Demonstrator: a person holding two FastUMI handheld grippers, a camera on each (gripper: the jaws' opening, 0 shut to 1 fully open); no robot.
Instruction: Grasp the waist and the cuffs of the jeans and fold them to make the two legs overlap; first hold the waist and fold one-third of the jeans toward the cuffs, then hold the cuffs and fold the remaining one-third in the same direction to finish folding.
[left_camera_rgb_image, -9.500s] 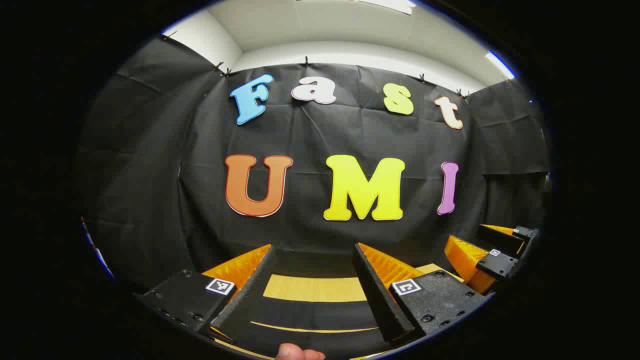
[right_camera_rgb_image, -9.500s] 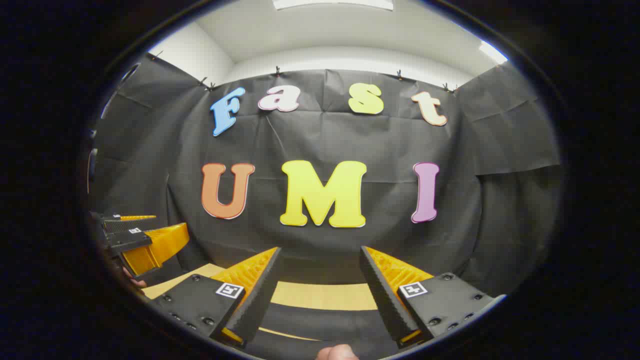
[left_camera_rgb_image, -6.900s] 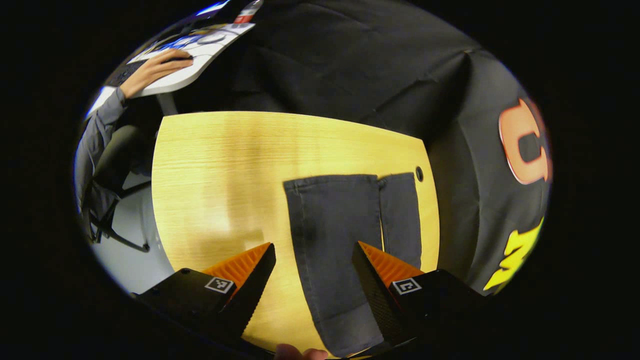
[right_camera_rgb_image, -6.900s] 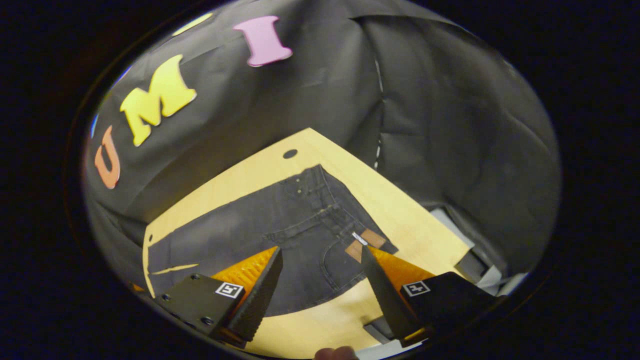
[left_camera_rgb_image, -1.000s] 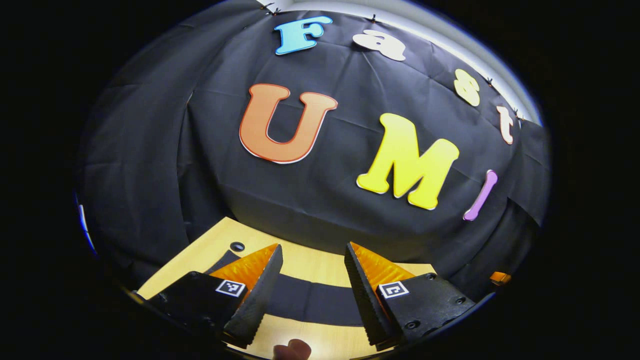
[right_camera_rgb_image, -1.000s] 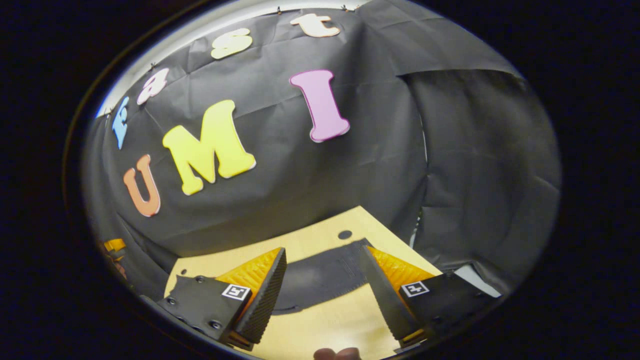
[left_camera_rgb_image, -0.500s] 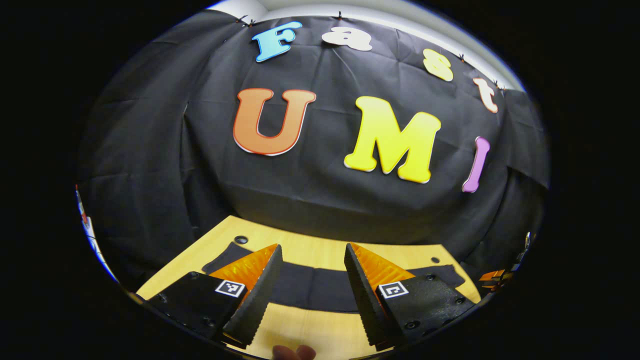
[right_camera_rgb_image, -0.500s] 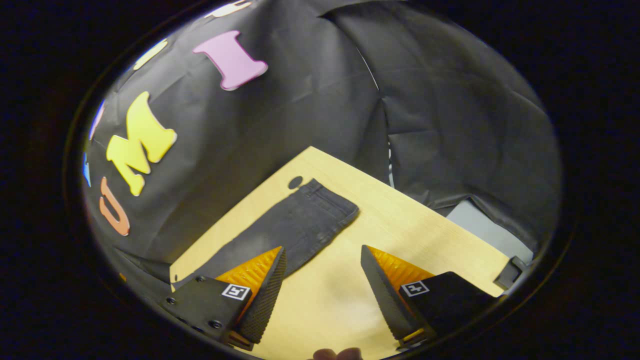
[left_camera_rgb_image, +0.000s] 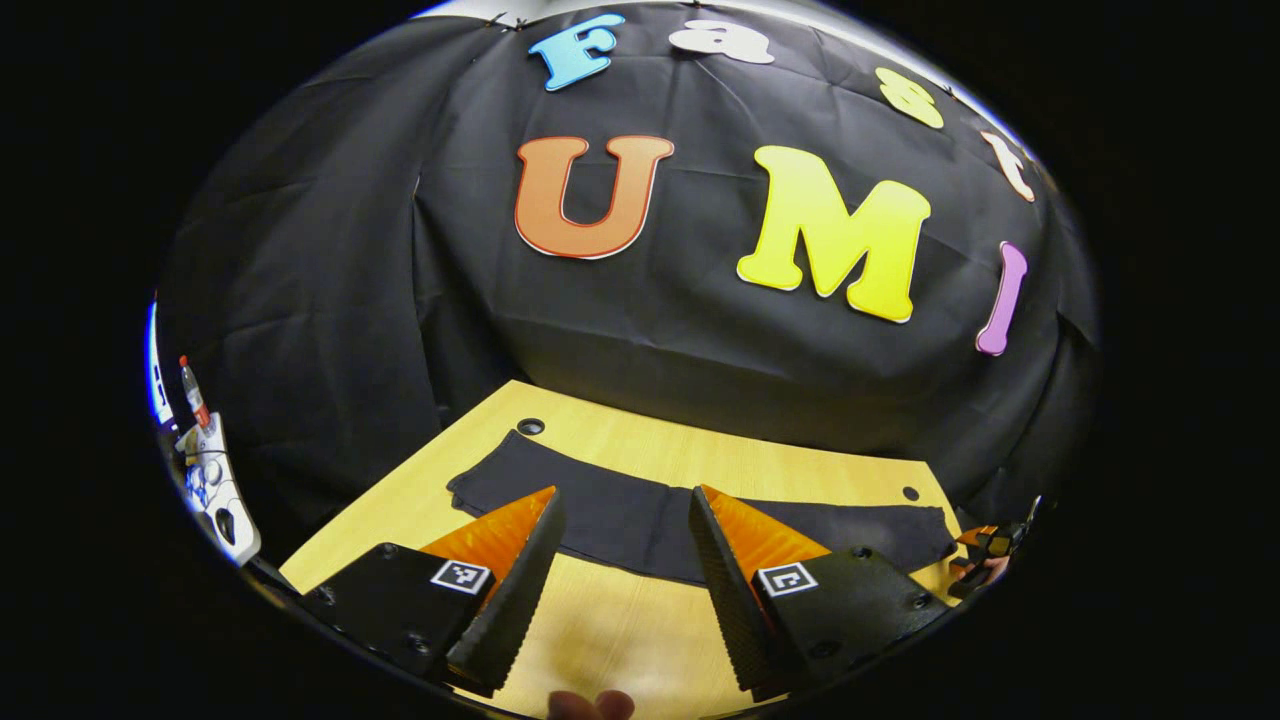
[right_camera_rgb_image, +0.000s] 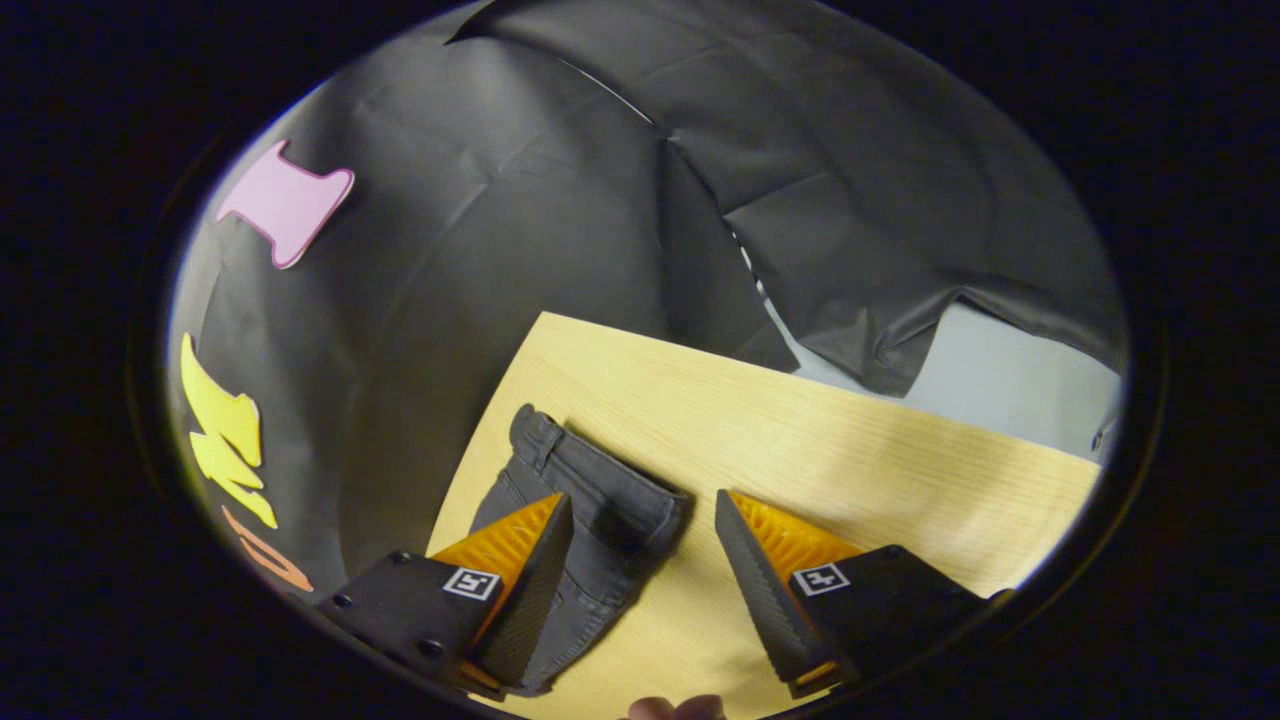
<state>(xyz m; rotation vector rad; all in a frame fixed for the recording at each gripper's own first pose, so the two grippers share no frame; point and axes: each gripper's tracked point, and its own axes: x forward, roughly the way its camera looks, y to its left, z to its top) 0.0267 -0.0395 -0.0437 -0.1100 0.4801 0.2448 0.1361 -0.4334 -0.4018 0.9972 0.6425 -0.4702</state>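
Observation:
The dark grey jeans (left_camera_rgb_image: 620, 520) lie as one long narrow strip along the far side of the wooden table (left_camera_rgb_image: 600, 640), legs overlapped. My left gripper (left_camera_rgb_image: 625, 495) hovers open over the strip's middle, nothing between its fingers. The cuff end (left_camera_rgb_image: 480, 475) points left. In the right gripper view the waistband (right_camera_rgb_image: 600, 485) lies close below, its near corner between the fingers of my right gripper (right_camera_rgb_image: 643, 500), which is open and apart from the cloth. That right gripper (left_camera_rgb_image: 985, 545) also appears small at the strip's right end in the left gripper view.
The table (right_camera_rgb_image: 850, 440) has a cable hole (left_camera_rgb_image: 531, 427) by the cuffs and another hole (left_camera_rgb_image: 909, 493) near the waist. Its right edge drops to grey floor (right_camera_rgb_image: 1000, 370). A white desk with small items (left_camera_rgb_image: 205, 470) stands off to the left. Black cloth walls close the back.
My right gripper has swung down toward the waist end, so the waistband now lies between its fingers. The left gripper has tipped down slightly, showing more table and the whole strip.

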